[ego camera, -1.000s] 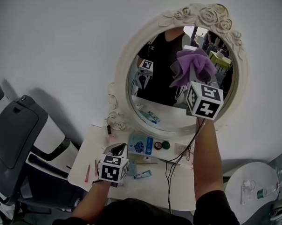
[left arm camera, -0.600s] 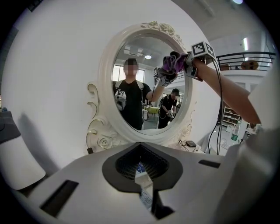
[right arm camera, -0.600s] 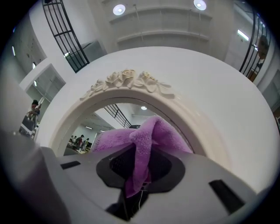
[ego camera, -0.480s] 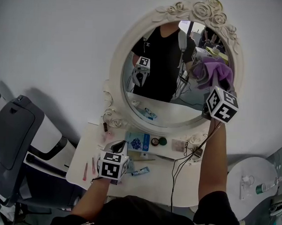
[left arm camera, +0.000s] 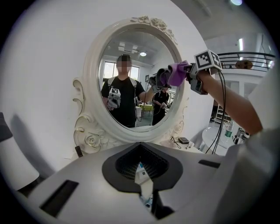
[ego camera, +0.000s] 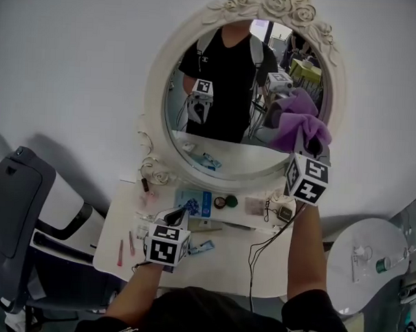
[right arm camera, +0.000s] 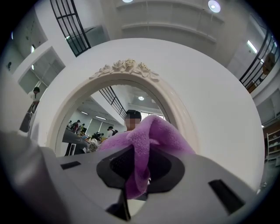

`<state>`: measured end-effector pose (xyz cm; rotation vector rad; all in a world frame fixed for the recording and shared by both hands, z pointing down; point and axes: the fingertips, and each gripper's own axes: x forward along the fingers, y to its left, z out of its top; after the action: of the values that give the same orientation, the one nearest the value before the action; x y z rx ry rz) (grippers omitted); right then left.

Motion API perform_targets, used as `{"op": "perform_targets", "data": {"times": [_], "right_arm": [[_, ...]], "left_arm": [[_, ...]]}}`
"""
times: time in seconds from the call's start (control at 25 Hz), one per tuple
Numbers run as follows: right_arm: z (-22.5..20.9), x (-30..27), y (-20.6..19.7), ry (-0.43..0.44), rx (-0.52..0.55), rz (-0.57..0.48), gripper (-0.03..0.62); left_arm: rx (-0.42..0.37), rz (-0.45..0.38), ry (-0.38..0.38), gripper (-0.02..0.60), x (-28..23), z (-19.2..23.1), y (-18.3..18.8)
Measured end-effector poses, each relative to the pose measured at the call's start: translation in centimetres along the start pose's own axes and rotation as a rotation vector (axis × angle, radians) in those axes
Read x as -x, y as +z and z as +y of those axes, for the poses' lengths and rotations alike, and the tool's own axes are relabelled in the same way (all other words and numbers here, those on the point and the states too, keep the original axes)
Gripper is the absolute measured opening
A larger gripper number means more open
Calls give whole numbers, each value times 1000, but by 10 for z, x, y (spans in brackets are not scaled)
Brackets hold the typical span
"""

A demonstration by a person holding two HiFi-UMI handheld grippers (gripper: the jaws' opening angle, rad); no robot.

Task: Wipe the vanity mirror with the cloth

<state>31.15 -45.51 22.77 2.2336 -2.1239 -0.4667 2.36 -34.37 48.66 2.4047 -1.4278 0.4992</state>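
The oval vanity mirror in its white carved frame hangs on the wall above the table. My right gripper is shut on a purple cloth, and the cloth is pressed to the glass at its lower right, beside the frame. In the right gripper view the cloth bulges out of the jaws in front of the mirror. From the left gripper view the cloth meets the mirror at its right side. My left gripper is shut and holds nothing, low over the table.
The white vanity table carries a blue packet, small round jars, a tube, pink sticks and cables. A dark grey chair stands at the left. A round white side table is at the right.
My right gripper has carried the cloth from the mirror's upper middle across to its right side, then down toward the lower right. The left gripper has stayed put.
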Motion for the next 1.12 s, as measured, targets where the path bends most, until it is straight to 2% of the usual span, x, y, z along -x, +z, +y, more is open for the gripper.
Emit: {"op": "perform_targets", "data": {"times": [0.12, 0.36, 0.52, 0.68, 0.8, 0.88, 0.96, 1.12], "right_arm": [[5, 14, -40, 4, 13, 64, 63], [-1, 12, -116, -14, -28, 230, 63], [-4, 3, -149, -48, 30, 290, 61], [-2, 1, -159, -104, 105, 274, 58], [3, 2, -160, -171, 243, 220, 55], [8, 2, -166, -190, 299, 211, 54], [11, 5, -179, -188, 276, 232, 54], [19, 10, -208, -177, 159, 288, 54]], "left_arm": [[-2, 8, -12, 6, -3, -7, -2], [-3, 25, -6, 6, -4, -7, -8], [3, 42, 5, 6, -4, -2, -14], [16, 55, 18, 6, -3, 8, -21], [30, 56, 33, 6, -3, 20, -23], [32, 56, 41, 6, -3, 25, -23], [31, 56, 41, 6, -3, 27, -22], [26, 58, 37, 6, -2, 32, -21]]}}
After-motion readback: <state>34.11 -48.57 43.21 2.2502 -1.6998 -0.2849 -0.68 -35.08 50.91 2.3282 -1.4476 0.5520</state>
